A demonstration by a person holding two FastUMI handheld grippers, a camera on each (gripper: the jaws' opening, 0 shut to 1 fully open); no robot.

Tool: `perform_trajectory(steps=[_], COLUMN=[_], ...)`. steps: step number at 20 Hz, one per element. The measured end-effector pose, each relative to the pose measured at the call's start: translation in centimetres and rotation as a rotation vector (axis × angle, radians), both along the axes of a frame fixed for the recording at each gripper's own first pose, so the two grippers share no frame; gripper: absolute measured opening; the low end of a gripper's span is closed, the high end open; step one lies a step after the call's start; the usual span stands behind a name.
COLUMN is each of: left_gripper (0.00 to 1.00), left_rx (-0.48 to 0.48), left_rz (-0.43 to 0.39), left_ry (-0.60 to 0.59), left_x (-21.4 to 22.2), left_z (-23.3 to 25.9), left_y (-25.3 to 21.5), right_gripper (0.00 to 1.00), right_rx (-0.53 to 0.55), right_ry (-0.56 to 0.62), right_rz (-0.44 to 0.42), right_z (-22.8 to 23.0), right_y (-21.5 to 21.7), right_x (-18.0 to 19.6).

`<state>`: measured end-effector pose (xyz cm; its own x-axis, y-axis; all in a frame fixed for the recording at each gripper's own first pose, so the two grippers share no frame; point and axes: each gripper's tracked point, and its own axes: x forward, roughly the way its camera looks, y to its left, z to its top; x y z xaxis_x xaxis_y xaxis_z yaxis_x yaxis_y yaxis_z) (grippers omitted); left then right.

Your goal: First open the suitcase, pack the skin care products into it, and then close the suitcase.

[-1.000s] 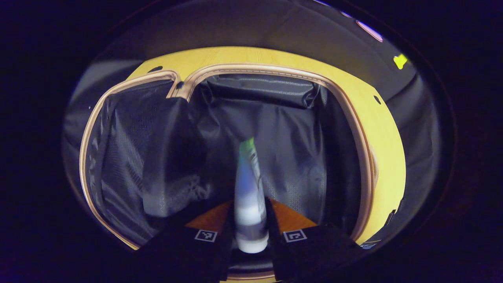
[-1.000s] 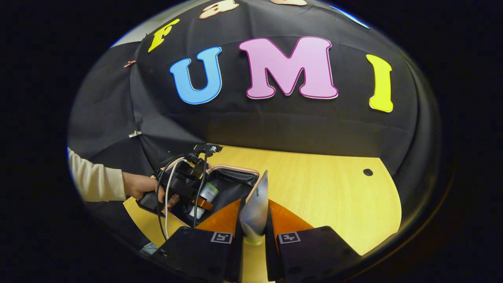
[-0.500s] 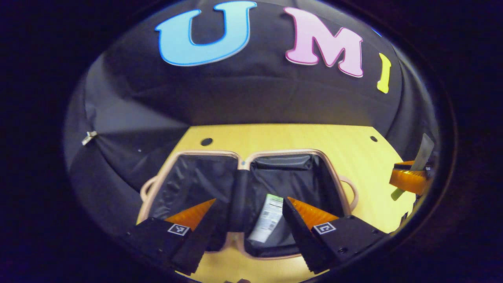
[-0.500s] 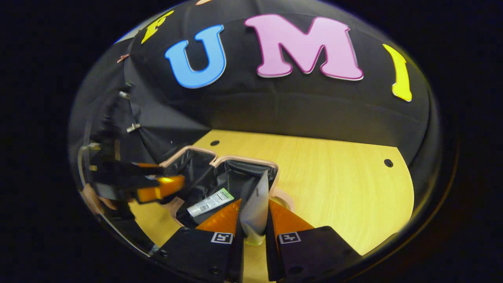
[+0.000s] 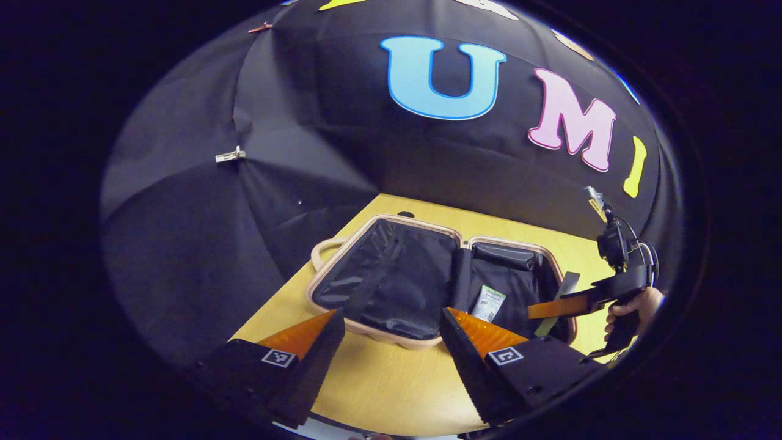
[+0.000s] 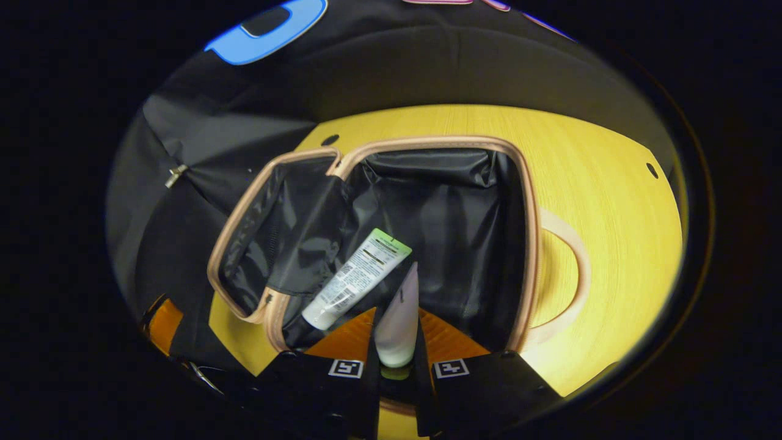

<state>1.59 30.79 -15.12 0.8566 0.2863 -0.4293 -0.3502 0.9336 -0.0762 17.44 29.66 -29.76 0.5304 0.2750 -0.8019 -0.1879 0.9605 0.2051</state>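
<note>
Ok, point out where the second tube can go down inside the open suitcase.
Free: the black lining of the suitcase right half, between the green-capped tube and the right rim. The left half is bare too. Crowded: the near-left corner, where that tube lies slanted. The right gripper holds the white tube just above the free patch.

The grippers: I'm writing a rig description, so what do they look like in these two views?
Left gripper: two wedge-shaped jaws on black blocks, each block carrying a small square black-and-white marker. Right gripper: the same build up close; from the left gripper view it shows a black pistol-style handle, a camera module on top and looping cables.
</note>
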Motion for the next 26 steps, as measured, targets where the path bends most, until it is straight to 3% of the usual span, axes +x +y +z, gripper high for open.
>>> perform_trajectory(steps=[2,3,4,5,8,9,16,19,22,26], left_gripper=[0.98,0.98,0.96,0.96,0.96,0.96,0.96,0.96,0.96,0.92], left_rx=[-0.001,0.001,0.002,0.003,0.004,0.011,0.035,-0.067,-0.256,-0.374], left_rz=[0.020,0.030,0.039,0.048,0.070,0.081,0.135,0.137,0.107,0.120], left_ry=[0.009,0.015,0.022,0.025,0.020,0.017,-0.033,-0.070,-0.092,-0.034], left_x=[-1.1,-1.4,-1.5,-1.7,-1.6,-1.5,3.1,6.7,11.0,16.0], left_z=[-0.3,-0.6,-0.9,-1.0,-0.9,-0.9,0.3,0.5,-0.5,-4.2], left_y=[1.3,1.9,2.5,3.1,4.6,5.2,13.2,17.1,19.4,22.9], right_gripper=[0.27,0.19,0.29,0.23,0.67,0.96,0.98,0.98,0.97,0.98], right_rx=[-0.022,-0.014,-0.004,0.003,0.001,-0.009,-0.014,-0.022,-0.072,-0.102], right_ry=[0.045,0.064,0.089,0.104,0.059,0.026,-0.195,-0.285,-0.362,-0.366], right_rz=[-0.075,-0.120,-0.156,-0.179,-0.175,-0.166,-0.076,-0.055,-0.050,-0.077], right_z=[-1.2,-1.4,-1.7,-1.5,-0.7,0.1,6.6,8.7,9.5,9.4], right_y=[-0.6,-0.6,-0.5,-0.5,-0.5,-0.7,-3.3,-5.6,-8.8,-12.0], right_x=[0.7,1.1,1.3,1.5,1.7,1.5,-1.4,-3.6,-6.0,-9.6])
